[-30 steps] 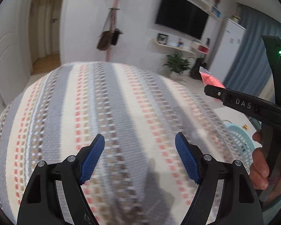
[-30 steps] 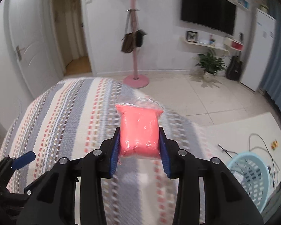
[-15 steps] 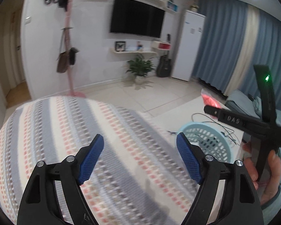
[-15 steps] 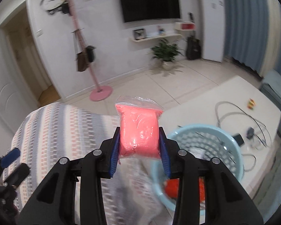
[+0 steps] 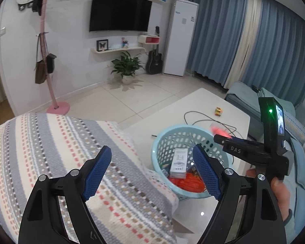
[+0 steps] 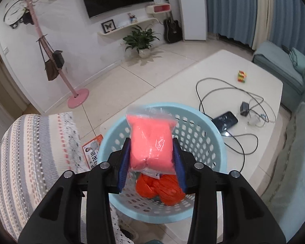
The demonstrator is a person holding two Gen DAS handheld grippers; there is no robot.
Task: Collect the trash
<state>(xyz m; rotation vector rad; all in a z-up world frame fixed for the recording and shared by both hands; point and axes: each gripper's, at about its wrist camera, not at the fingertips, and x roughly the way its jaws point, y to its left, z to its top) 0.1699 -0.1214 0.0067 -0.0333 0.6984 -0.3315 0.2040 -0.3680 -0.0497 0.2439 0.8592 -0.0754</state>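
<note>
My right gripper [image 6: 152, 150] hangs over the light-blue basket [image 6: 203, 134] with a clear bag of pink stuff [image 6: 150, 142] between its blue pads. Its jaws are opening, and the pads still touch the bag's sides. An orange bag [image 6: 166, 189] lies in the basket beneath it. In the left wrist view the basket [image 5: 166, 134] also holds a white box [image 5: 180, 162], and the right gripper [image 5: 220, 138] reaches over its far rim with the pink bag [image 5: 218, 130] blurred. My left gripper [image 5: 152, 152] is open and empty, above the edge of a striped blanket [image 5: 50, 142].
The basket stands on a white low table [image 6: 223, 67] that also carries a black cable [image 6: 213, 87], a phone [image 6: 225, 121] and a small coloured cube [image 6: 242, 76]. A printed packet [image 6: 92, 151] lies left of the basket. A pale blue sofa [image 6: 294, 162] runs along the right.
Both grippers swung right from over the striped blanket to the basket. The right one carried the pink bag above the basket, and its pads now stand slightly wider.
</note>
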